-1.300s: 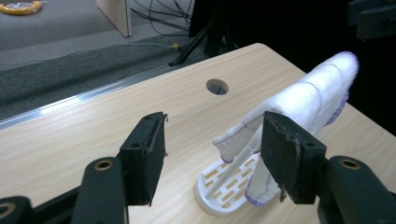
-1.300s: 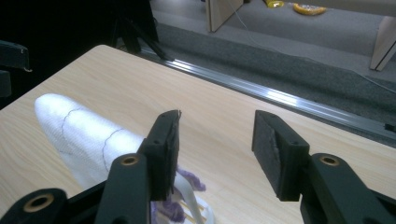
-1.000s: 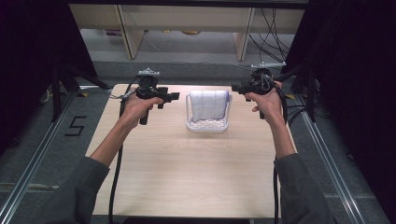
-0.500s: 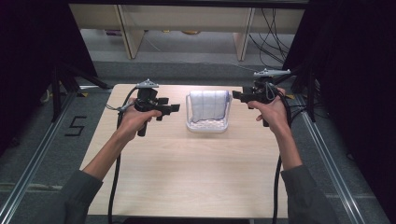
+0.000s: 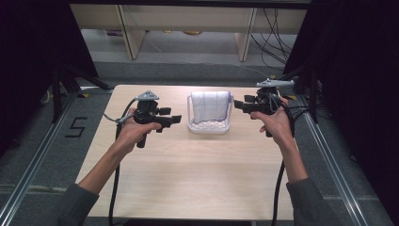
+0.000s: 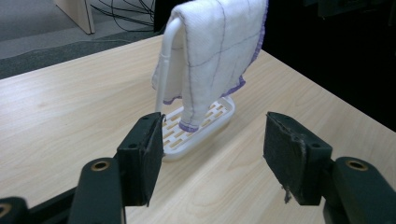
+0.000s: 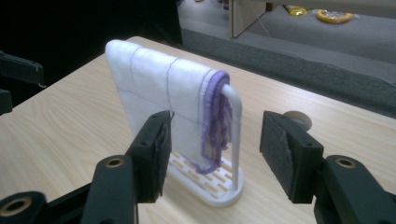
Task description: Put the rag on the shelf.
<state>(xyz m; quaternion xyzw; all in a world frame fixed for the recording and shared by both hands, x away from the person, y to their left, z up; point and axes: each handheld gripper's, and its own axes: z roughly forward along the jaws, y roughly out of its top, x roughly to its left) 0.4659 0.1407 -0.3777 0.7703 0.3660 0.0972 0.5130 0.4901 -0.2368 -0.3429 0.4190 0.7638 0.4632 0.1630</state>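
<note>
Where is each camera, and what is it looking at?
High view: above the person's side, looking down on the table, both forearms and grippers.
Left gripper view: on the left gripper, facing the cloth on the rack.
Right gripper view: on the right gripper, facing it from the opposite end.
All share cloth and rack.

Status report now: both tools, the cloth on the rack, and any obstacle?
Left tool and right tool open, empty, flanking the rack. White cloth with purple edge draped over the rack bar, untouched. Nothing between tools and cloth.
</note>
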